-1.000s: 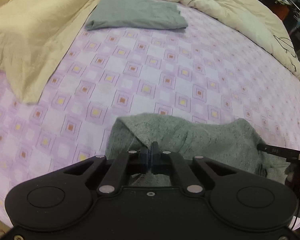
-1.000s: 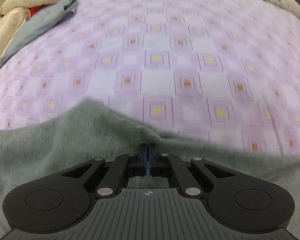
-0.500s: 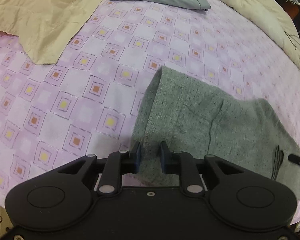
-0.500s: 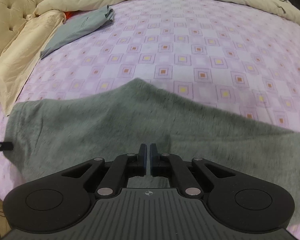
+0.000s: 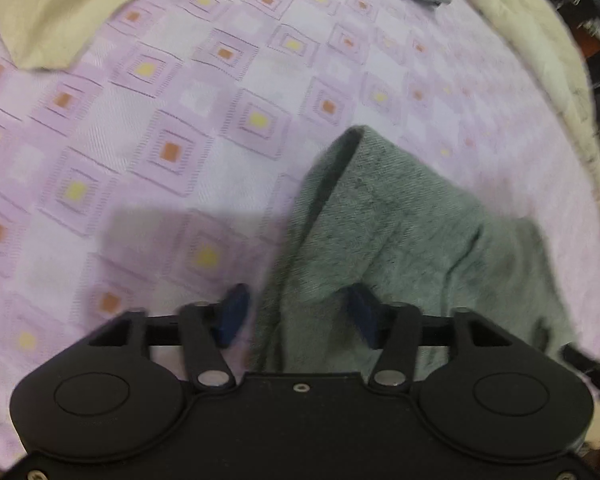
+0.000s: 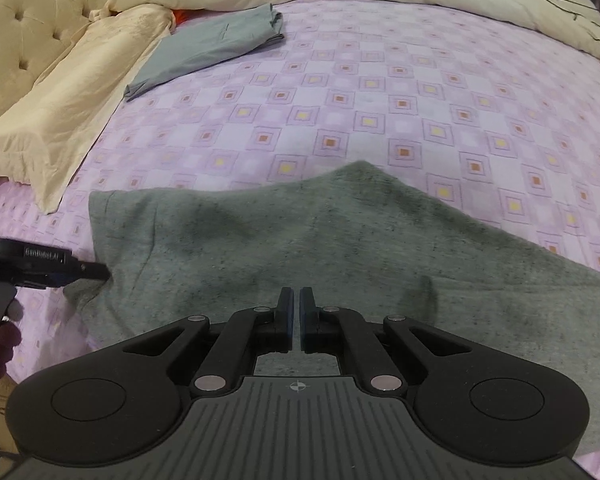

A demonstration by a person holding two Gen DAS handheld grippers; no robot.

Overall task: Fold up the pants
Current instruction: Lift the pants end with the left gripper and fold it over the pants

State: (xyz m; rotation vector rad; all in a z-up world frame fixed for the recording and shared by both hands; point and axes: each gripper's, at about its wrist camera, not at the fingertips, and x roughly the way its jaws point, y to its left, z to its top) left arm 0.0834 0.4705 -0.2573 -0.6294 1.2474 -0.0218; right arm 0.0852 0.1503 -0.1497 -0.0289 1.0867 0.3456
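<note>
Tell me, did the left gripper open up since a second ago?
Yes. The left gripper was pinched shut on the gray pants a second ago; now its fingers stand wide apart around the pants' edge, and the pants lie on the purple bedsheet.

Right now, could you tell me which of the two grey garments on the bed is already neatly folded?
The lighter grey garment far up by the beige pillow is folded. The darker grey pants lie spread beneath the right gripper.
</note>
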